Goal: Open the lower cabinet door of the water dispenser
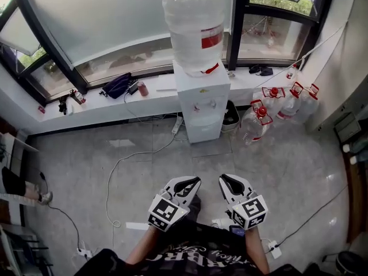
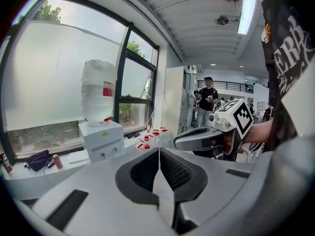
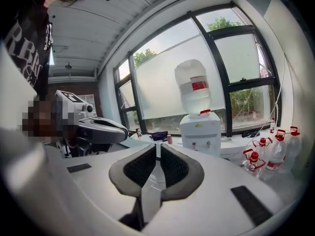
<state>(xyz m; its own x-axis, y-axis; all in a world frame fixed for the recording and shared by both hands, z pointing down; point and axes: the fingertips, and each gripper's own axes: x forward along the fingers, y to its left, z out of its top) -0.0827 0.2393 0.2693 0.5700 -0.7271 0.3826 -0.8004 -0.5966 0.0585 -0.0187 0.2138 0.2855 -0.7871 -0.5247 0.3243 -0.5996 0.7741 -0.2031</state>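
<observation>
The white water dispenser (image 1: pixel 200 94) stands against the window sill with a large clear bottle (image 1: pixel 192 25) on top. Its lower cabinet door (image 1: pixel 204 130) faces me and looks closed. Both grippers hang side by side over the grey floor, well short of the dispenser. The left gripper (image 1: pixel 188 184) has its jaws touching, with nothing between them (image 2: pixel 159 154). A narrow slit shows between the jaws of the right gripper (image 1: pixel 229 183), which also hold nothing (image 3: pixel 157 149). The dispenser (image 3: pixel 200 132) appears beyond the jaws in both gripper views; the gripper bodies hide its lower door.
Several red-capped water jugs (image 1: pixel 276 105) crowd the floor right of the dispenser, by a dark bin (image 1: pixel 231 115). A white cable (image 1: pixel 123 165) loops over the floor on the left. A dark bag (image 1: pixel 118 86) lies on the sill. A person (image 2: pixel 206 100) stands far behind.
</observation>
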